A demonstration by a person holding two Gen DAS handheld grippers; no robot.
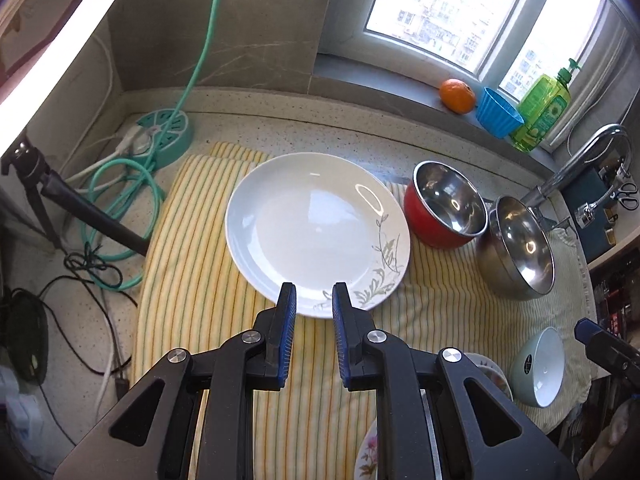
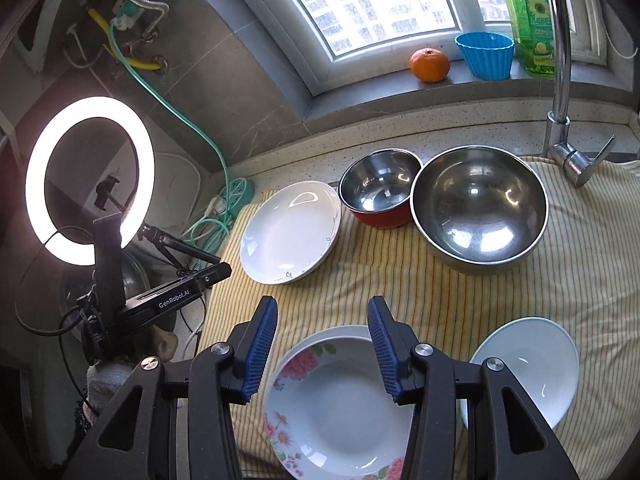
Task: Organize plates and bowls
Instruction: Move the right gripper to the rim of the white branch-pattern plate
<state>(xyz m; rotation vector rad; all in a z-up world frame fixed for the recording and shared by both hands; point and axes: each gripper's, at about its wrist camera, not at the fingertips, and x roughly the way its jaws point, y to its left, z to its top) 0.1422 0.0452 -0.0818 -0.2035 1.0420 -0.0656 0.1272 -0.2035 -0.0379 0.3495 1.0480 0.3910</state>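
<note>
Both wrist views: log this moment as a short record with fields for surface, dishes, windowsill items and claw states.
surface: yellow striped cloth on speckled counter
plates: white plate with leaf print; floral-rimmed deep plate, stacked on another white dish
bowls: red-sided steel bowl touching large steel bowl; pale green bowl with white inside
windowsill: orange, blue fluted cup, green soap bottle
left claw: narrow gap, nothing held
right claw: open, empty, over floral plate

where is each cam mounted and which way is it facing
Left wrist: on the left gripper, angled down at the white plate; its fingers narrowly apart, empty.
Right wrist: on the right gripper, angled down over the floral plate; jaws open.
Shared: white plate, red bowl, steel bowl, striped towel.
</note>
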